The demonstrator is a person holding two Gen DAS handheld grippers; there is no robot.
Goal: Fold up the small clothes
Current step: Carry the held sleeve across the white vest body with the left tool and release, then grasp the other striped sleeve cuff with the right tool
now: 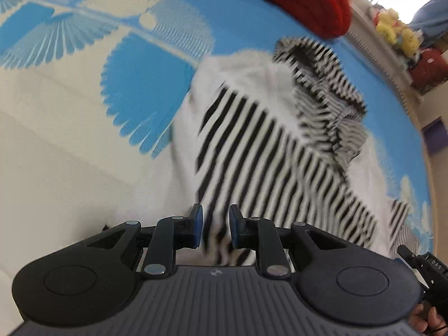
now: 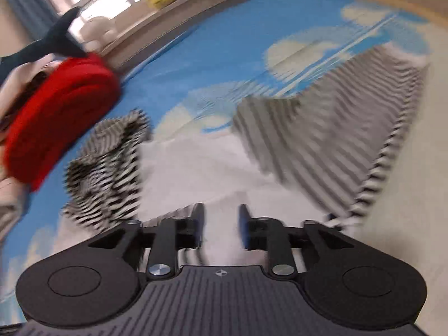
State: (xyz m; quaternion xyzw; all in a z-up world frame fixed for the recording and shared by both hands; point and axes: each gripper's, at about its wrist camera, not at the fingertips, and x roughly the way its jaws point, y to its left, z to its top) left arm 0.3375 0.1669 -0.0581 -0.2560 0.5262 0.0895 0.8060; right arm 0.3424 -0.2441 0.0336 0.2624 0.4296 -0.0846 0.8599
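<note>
A small striped garment (image 1: 268, 145), white with black bands, lies rumpled on the blue-and-cream patterned bedspread (image 1: 145, 84), just below a folded red knit (image 1: 302, 0); it looks light, soft and limp, likely to sag and slide unless I take it at a hem or corner, not mid-panel. My left gripper (image 1: 215, 228) tilts steeply down at the garment's near edge, its jaws narrowed with striped cloth gathered between them, though blur keeps me from saying the pads (image 1: 198, 225) truly pinch it. My right gripper (image 2: 221, 225) angles down over the white part of the same garment (image 2: 196, 162); its jaws stand apart, clasping nothing.
</note>
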